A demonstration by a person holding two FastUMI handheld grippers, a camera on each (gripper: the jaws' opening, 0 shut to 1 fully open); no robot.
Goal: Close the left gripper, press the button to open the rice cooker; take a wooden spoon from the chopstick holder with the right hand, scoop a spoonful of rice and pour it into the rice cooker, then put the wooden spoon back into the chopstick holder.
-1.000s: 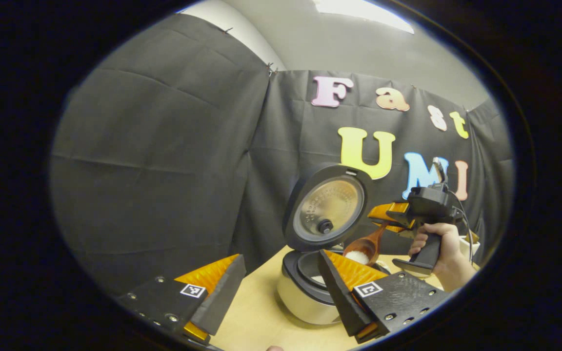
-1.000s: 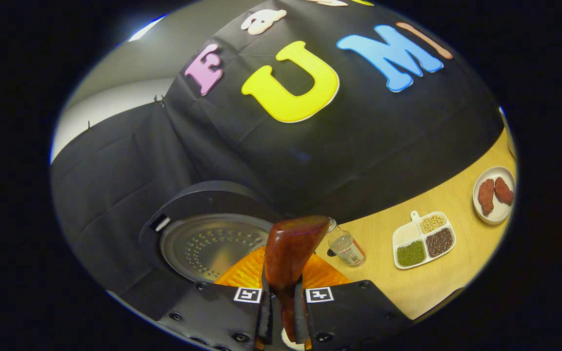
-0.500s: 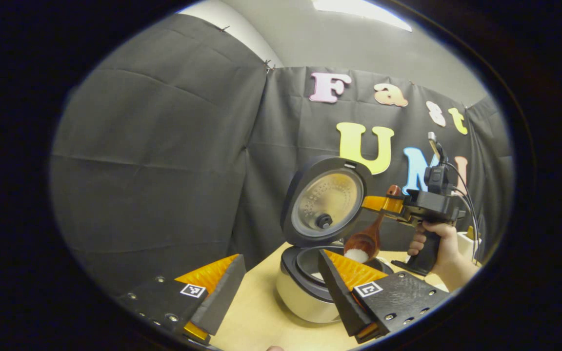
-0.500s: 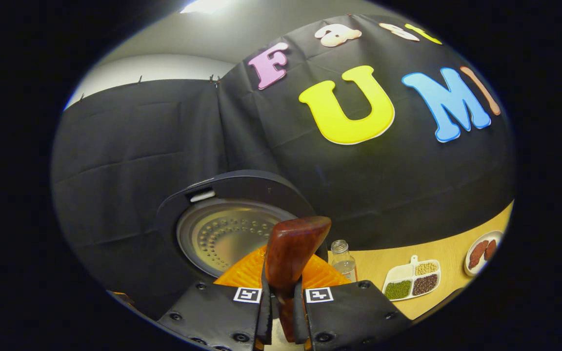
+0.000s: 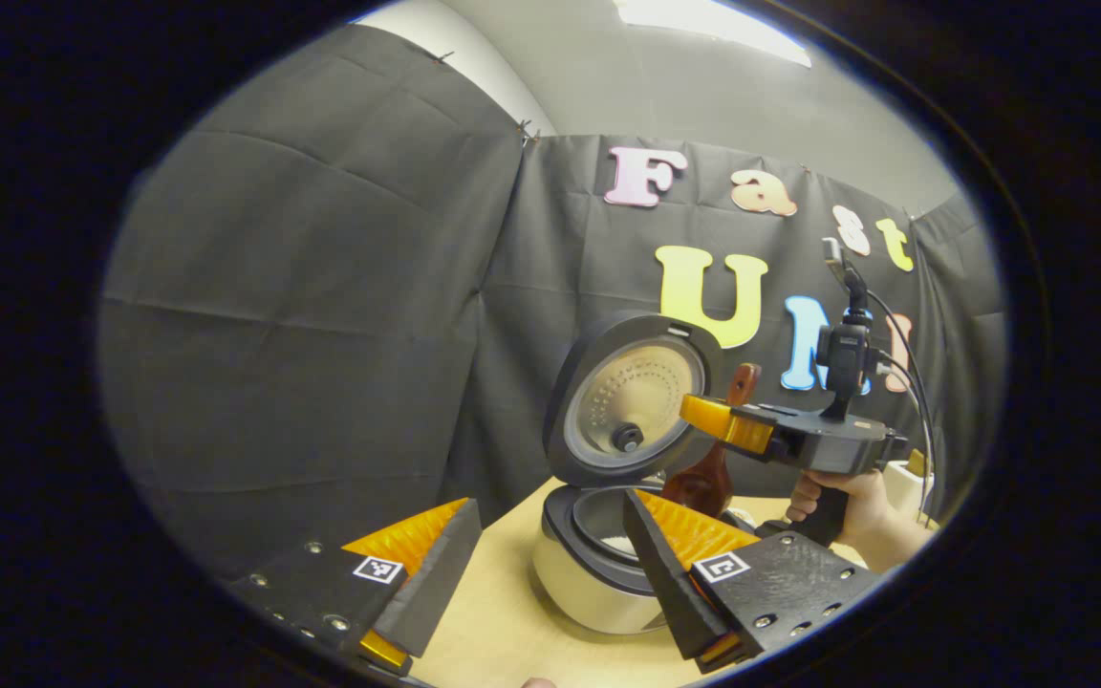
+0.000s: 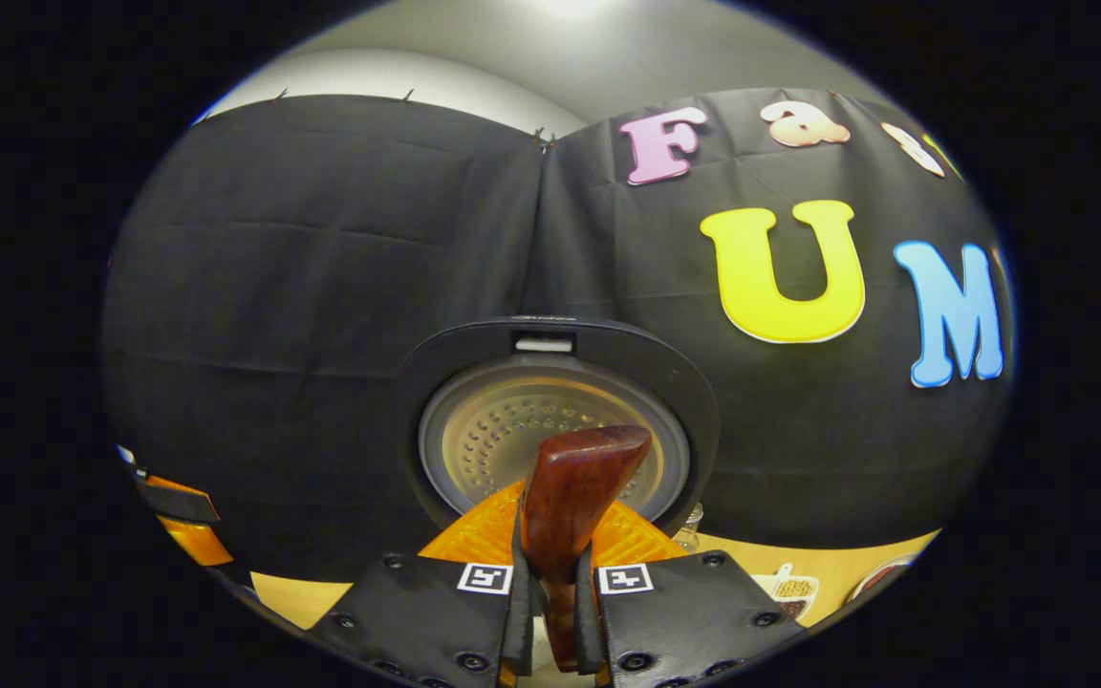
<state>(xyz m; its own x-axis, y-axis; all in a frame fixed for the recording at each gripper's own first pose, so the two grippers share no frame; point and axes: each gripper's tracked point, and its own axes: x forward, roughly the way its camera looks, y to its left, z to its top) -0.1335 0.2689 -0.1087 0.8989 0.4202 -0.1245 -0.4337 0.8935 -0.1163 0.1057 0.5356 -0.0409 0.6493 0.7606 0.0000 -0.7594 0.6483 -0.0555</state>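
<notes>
Sitting on the wooden table [image 5: 503,621] as the biggest piece: the rice cooker [image 5: 589,583], already opened, so no button press left to do. Standing nearly upright behind the pot: the lid [image 5: 632,401], leaning back far enough to be leaving the whole mouth free for pouring from above.

Hanging low in the foreground of the left gripper view: the left gripper [image 5: 546,564], jaws spread wide, grasping nothing, apparently waiting just in front of the cooker and staying out of the pouring path.

Reaching in from the right, above the pot's far rim: the right gripper [image 5: 718,420], carried by a hand [image 5: 847,502] wrapped around its grip. Clamping tight on the wooden spoon [image 5: 703,483], both fingers pressing the handle, with the handle's end [image 6: 570,487] poking up between them in the right gripper view and facing the lid's inner plate [image 6: 555,440].

Dangling bowl-down over the opening, probably for tipping the load straight into the pot rather than onto the table.

Showing inside the pot: a little white rice [image 5: 619,545]. Judging the scoop as emptying or just emptied; returning the spoon to the chopstick holder not yet done.
</notes>
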